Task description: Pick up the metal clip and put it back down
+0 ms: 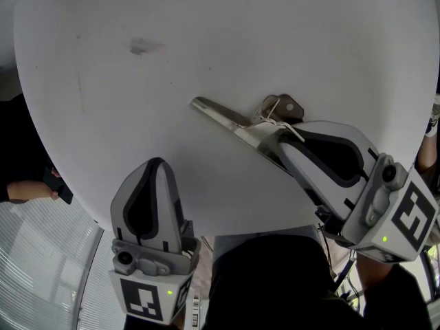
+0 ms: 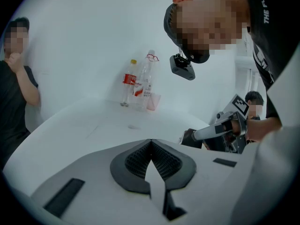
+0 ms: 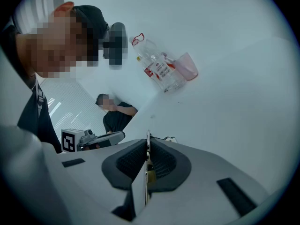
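Note:
The metal clip (image 1: 227, 119) is a long flat steel strip with a brownish tab and a wire loop at its right end. It lies slanted over the middle of the white round table (image 1: 137, 102). My right gripper (image 1: 282, 141) comes in from the lower right and is shut on the clip's near end. In the right gripper view the clip (image 3: 148, 142) shows edge-on as a thin plate pinched between the dark pads. I cannot tell whether the clip touches the table. My left gripper (image 1: 157, 165) hovers over the table's near edge, shut with nothing in it (image 2: 151, 142).
Two plastic bottles (image 2: 140, 86) and a pink cup (image 2: 153, 102) stand at the table's far side, also seen from the right gripper, bottle (image 3: 159, 69), cup (image 3: 187, 65). A person in black (image 2: 14, 78) stands left of the table. A faint smudge (image 1: 144, 45) marks the tabletop.

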A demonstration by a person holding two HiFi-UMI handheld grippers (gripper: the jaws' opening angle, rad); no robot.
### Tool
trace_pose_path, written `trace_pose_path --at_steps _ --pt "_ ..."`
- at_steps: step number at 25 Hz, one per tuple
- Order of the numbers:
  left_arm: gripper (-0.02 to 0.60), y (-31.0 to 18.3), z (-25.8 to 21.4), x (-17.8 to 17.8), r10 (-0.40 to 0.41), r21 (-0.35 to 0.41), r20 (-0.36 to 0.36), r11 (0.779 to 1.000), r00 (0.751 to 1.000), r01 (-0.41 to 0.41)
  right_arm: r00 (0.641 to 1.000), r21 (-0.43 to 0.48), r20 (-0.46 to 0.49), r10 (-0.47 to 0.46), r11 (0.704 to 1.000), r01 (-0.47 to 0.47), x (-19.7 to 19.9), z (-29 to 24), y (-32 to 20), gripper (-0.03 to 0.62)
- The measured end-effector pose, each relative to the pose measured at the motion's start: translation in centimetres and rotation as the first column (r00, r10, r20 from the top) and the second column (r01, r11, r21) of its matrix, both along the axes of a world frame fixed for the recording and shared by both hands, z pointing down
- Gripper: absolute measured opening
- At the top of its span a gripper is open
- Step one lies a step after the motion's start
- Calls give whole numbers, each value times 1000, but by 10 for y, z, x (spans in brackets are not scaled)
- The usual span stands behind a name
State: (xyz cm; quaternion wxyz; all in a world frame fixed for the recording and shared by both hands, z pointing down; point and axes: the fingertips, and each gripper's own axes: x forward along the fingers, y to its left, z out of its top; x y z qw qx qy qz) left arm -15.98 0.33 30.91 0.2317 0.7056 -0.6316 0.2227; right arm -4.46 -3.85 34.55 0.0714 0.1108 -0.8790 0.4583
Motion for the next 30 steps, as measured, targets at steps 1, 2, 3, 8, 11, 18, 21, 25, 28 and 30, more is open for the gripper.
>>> trace_pose_path --at_steps 1,2,3,8,11,18,21,25,28,30 --pt "18 0 0 0 0 0 -1 1000 1000 0 1000 0 -1 0 1000 0 0 0 0 38" --pt "18 0 0 1 1 0 -1 1000 1000 -1 1000 0 -2 -1 1000 1 0 0 0 38" --pt "18 0 0 1 2 -1 -2 1000 1000 -2 1000 0 -3 -3 1000 3 0 0 0 38" --pt "18 -3 -2 1 9 10 3 1000 1000 -9 1000 0 -8 -8 1000 8 1 1 1 38" --pt "18 -3 -3 2 9 12 3 1000 1000 -9 1000 1 -11 -12 1000 12 0 1 1 38" --pt "18 -3 -2 4 3 -2 -1 1000 1000 -3 1000 -2 -17 -16 1000 16 0 1 2 38" --pt "18 -3 -3 4 4 -3 1 1000 1000 -4 1000 2 -18 -18 1000 19 1 2 2 38" --pt "18 -2 -5 5 3 -6 8 1000 1000 -3 999 9 -29 -15 1000 16 1 3 2 38" --pt "18 -2 -9 6 5 -3 14 1000 1000 -5 999 15 -44 -13 1000 13 3 4 1 38" --pt "18 -3 -11 5 11 7 20 1000 1000 -11 999 16 -48 -12 1000 13 2 4 1 40"
